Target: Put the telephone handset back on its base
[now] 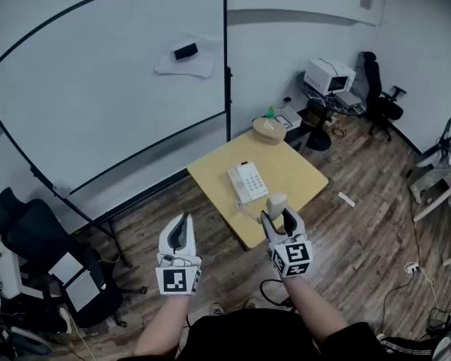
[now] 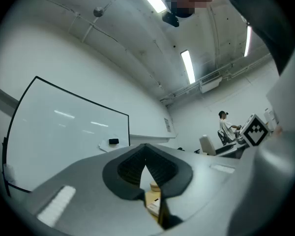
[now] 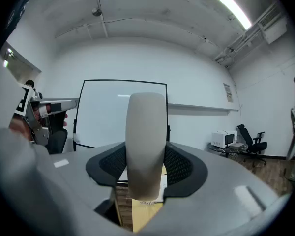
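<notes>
My right gripper [image 1: 278, 218] is shut on the beige telephone handset [image 1: 276, 204], held upright in the air near the table's front edge. In the right gripper view the handset [image 3: 146, 146] stands vertically between the two black pads [image 3: 179, 165]. The white telephone base [image 1: 246, 181] lies on the small yellow table [image 1: 293, 173], its coiled cord running toward the handset. My left gripper [image 1: 181, 230] hovers left of the table over the floor, its jaws shut with nothing between them [image 2: 146, 167].
A round wooden box [image 1: 269, 129] sits at the table's far corner. A large whiteboard [image 1: 105, 81] stands behind the table. A black chair [image 1: 30, 239] is at the left, and a desk with a white appliance [image 1: 329, 75] at the back right.
</notes>
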`<state>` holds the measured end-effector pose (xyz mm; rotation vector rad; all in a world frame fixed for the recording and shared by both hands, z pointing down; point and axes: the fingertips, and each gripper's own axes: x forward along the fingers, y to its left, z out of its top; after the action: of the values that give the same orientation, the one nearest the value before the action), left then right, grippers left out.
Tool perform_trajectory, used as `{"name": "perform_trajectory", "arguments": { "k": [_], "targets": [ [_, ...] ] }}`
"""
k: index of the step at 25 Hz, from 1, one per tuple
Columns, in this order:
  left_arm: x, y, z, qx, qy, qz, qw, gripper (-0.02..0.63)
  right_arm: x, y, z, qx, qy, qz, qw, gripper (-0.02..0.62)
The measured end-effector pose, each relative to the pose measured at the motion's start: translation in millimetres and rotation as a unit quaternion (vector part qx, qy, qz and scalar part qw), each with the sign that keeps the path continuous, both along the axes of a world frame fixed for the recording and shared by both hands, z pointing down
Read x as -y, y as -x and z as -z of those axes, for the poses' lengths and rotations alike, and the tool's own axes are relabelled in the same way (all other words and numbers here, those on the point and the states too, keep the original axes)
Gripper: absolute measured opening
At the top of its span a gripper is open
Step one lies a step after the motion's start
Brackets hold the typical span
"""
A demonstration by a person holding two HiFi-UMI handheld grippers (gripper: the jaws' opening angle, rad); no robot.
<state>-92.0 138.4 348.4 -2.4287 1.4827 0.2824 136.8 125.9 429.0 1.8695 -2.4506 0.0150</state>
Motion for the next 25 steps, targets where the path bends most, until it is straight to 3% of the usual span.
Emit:
{"name": "perform_trajectory", "arguments": {
  "k": [13, 25],
  "targets": [
    [-2, -1, -10, 0.003, 0.013, 0.003, 0.9999, 0.000, -2, 1, -2, 0.009, 0.008, 0.017, 1.000, 0.233],
    [3, -18, -7, 0.008, 0.004, 0.024, 0.9997, 0.000, -4, -15, 18, 0.015, -0.028, 0.029, 0.999, 0.233]
  ]
}}
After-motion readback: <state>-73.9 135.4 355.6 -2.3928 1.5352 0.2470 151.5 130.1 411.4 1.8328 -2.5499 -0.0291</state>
